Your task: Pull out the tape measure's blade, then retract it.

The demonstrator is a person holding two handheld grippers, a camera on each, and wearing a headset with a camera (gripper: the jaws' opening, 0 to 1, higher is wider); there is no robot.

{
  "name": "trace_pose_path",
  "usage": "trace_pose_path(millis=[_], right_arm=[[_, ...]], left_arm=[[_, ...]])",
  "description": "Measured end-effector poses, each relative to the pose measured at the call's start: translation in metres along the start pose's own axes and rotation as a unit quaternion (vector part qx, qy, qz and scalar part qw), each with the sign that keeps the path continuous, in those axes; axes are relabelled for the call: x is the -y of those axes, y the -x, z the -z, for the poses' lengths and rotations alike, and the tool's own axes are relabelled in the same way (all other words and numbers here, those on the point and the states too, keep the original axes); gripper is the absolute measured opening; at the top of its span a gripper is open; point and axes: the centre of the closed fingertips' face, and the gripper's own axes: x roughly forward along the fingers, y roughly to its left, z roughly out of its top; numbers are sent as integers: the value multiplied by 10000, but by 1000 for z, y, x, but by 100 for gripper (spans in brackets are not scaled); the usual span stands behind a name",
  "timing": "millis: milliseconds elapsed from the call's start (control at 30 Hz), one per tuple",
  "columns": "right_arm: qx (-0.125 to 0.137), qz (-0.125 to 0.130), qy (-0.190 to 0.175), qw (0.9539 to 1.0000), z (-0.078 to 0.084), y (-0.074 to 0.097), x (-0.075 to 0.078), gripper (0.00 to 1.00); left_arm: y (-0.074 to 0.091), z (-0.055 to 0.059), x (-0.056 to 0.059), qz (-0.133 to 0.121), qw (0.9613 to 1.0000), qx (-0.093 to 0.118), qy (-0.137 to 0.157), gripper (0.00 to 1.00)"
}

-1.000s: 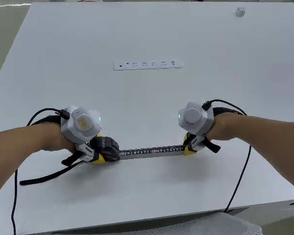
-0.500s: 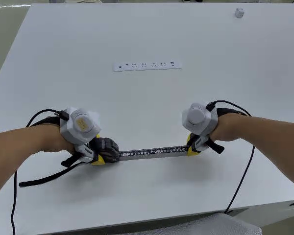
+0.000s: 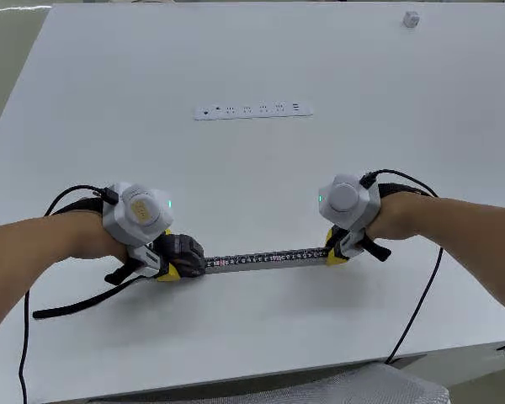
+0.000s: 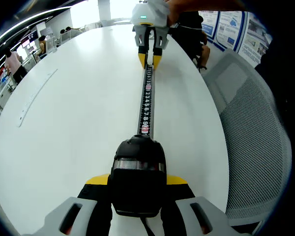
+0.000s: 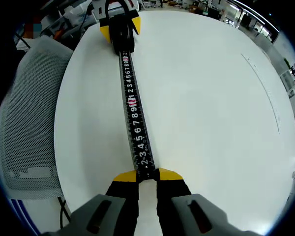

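A white tabletop (image 3: 261,177) seen from above. Near its front edge lies a tape measure (image 3: 183,252), its black case (image 4: 137,167) on the left and its blade (image 3: 265,259) drawn flat to the right, numbers up. The left hand-held gripper (image 3: 168,268) is clamped on the case's flanks; the right hand-held gripper (image 5: 147,175) is closed on the blade's free end, pinching the tip.

The case looks compact, rigid and fairly heavy for its size, so the flanks are the place to hold it. The blade is likely thin, springy steel, stiff along its curve but prone to kink if twisted; its spring will probably pull back hard, so the tip wants a firm pinch and a guided return.

Well beyond, a white power strip (image 3: 252,110) lies mid-table and a small pale object (image 3: 411,19) sits at the far corner; neither is in the blade's line. A black cable (image 3: 416,307) trails from the right wrist off the front edge; a mesh chair back (image 5: 29,108) stands just beside that edge.
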Motion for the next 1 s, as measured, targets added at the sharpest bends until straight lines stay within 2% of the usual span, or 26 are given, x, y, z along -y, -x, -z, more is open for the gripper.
trace_pose_path(millis=[267,467,700,867,1000], right_arm=[[-44,9,-12,10000,2,0,1,12],[36,-13,-107,9999,1,0,1,13],[-47,-11,-36,10000,0,0,0,14],[65,-8,-112,9999,1,0,0,15],[21,-15,-44,10000,0,-1,0,15]], left_arm=[[0,0,0,-1,10000,6,3,35],[0,-1,0,3,10000,20,4,35],[0,-1,1,-10,10000,34,-20,35],[0,-1,1,5,10000,-40,-72,35],[0,0,0,30,10000,-4,-52,36]])
